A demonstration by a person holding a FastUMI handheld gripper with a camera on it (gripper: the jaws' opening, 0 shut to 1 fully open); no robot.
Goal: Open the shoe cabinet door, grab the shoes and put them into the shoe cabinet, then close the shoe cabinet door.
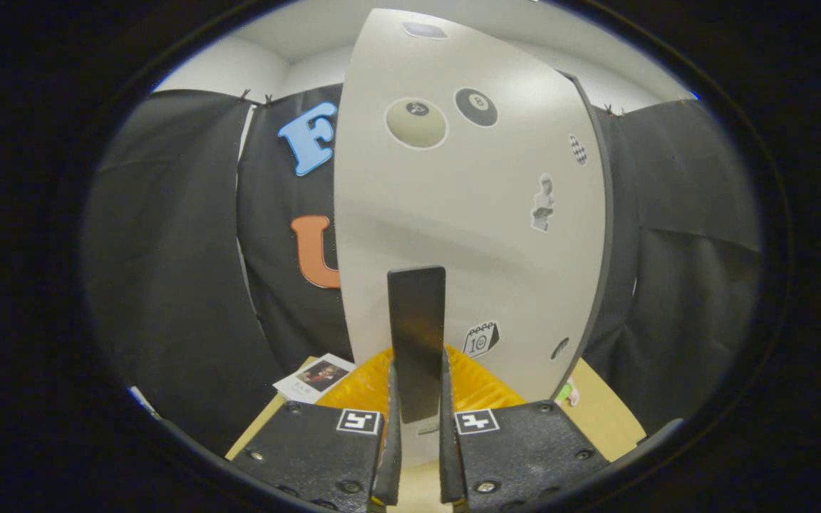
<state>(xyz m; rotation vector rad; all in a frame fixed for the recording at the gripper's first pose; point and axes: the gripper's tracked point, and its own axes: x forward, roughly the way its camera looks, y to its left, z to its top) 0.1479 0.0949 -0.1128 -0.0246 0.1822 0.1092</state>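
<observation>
gripper view, fingers (390, 427) clenched on the dark upright handle (417, 335) of the pale shoe cabinet door (467, 214), door's long axis vertical, apparently swung ajar, just ahead, yellow mat (360, 388) below

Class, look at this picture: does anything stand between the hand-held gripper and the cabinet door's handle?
Nothing visible does. The hand-held gripper already has the dark upright handle between its two fingers, which sit close on either side of it. The pale door stands right behind the handle, above an orange mat.
</observation>
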